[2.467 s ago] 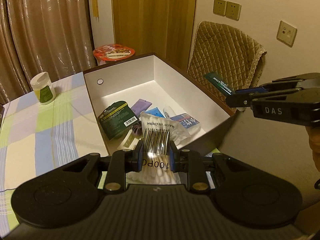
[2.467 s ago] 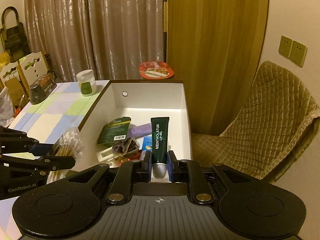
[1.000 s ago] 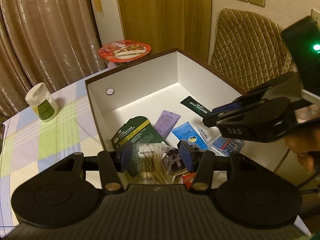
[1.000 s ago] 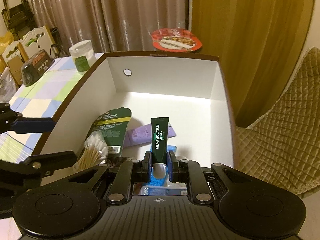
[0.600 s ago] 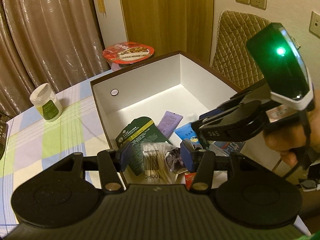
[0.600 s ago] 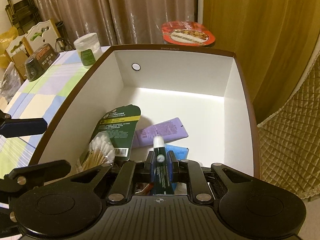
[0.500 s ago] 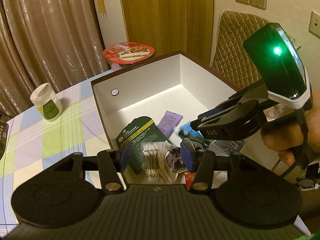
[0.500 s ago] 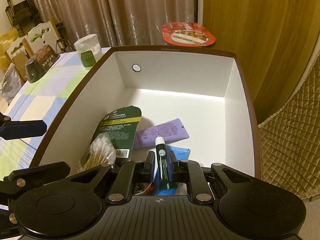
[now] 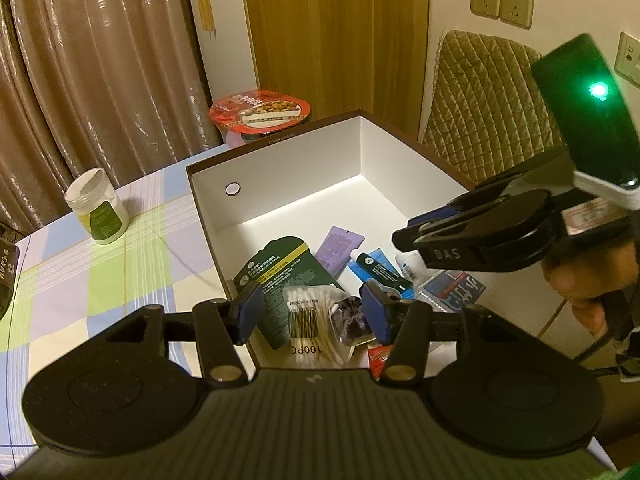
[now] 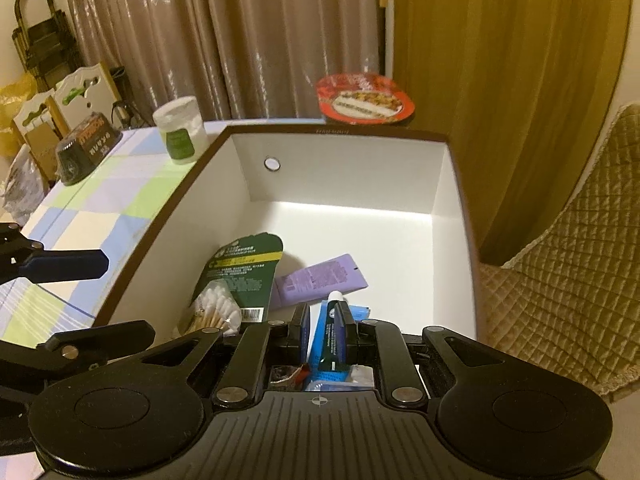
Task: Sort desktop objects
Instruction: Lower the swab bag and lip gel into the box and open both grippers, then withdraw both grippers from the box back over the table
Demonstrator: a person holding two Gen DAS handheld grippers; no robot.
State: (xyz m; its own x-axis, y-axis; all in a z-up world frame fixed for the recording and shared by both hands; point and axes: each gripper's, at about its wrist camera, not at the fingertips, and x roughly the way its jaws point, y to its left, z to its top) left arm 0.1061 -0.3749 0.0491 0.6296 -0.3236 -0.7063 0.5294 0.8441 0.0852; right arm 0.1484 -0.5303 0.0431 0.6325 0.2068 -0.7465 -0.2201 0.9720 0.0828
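A white box with a brown rim sits at the table's right end. In it lie a cotton swab pack, a dark green packet, a purple sachet, and a dark green lip gel tube on blue packets. My left gripper is open and empty above the swab pack. My right gripper is open a little above the box, with the tube lying loose below its fingers.
A white jar with a green label stands on the checked tablecloth. A red-lidded food bowl sits behind the box. A dark bowl is at far left. A quilted chair stands to the right.
My left gripper let go of the swab pack, which now lies in the box. My right gripper opened and dropped the lip gel tube into the box, then drew back slightly.
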